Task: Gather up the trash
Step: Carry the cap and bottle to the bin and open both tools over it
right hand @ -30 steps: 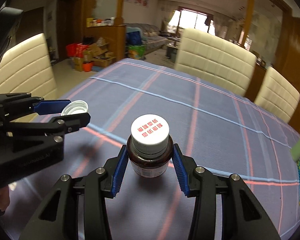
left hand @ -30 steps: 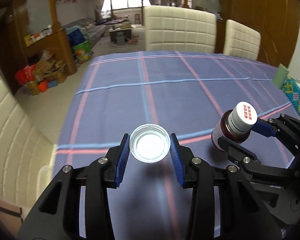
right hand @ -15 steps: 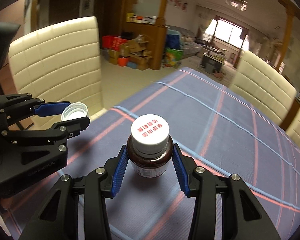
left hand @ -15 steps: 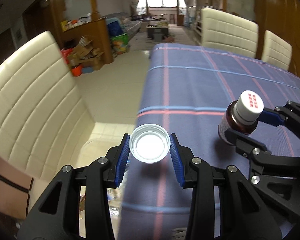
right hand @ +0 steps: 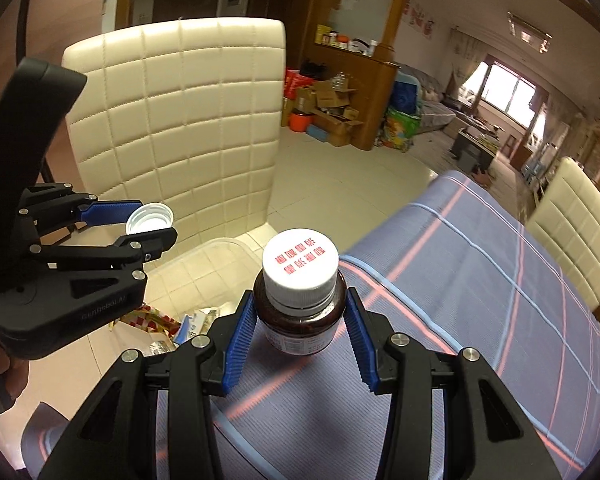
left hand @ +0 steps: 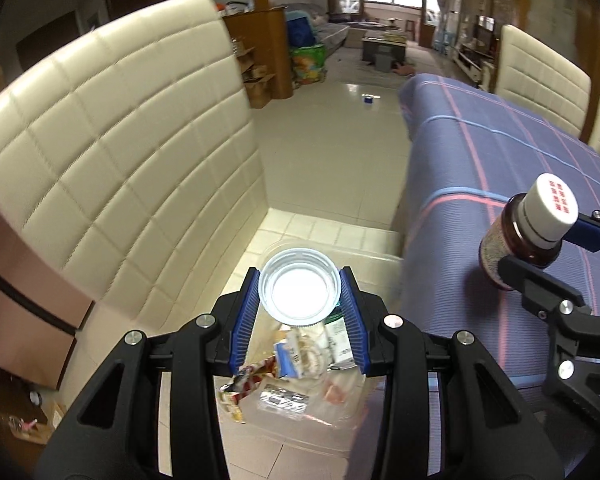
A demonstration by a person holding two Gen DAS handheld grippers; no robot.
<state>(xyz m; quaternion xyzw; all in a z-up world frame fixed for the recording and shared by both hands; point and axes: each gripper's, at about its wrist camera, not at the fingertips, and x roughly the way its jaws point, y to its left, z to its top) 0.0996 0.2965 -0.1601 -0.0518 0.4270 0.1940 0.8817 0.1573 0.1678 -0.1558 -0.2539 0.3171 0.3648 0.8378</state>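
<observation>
While both grippers hang beside the table edge | left gripper [left hand: 299,296] clamps white cap [left hand: 299,290], clear trash bin [left hand: 364,256] beneath its fingers | right gripper [right hand: 300,312] clamps brown bottle [right hand: 300,312] above tablecloth [right hand: 480,280].

Black claw [left hand: 299,312], ribbed blue pads [left hand: 245,312]

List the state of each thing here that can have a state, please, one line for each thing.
Left gripper: shut on the cap.
Cap: held with its open side toward the camera, above the bin.
Right gripper: shut on the bottle.
Bottle: lid on, held above the table's edge.
Bin: open, wrappers inside.
Chair: nothing on it.
</observation>
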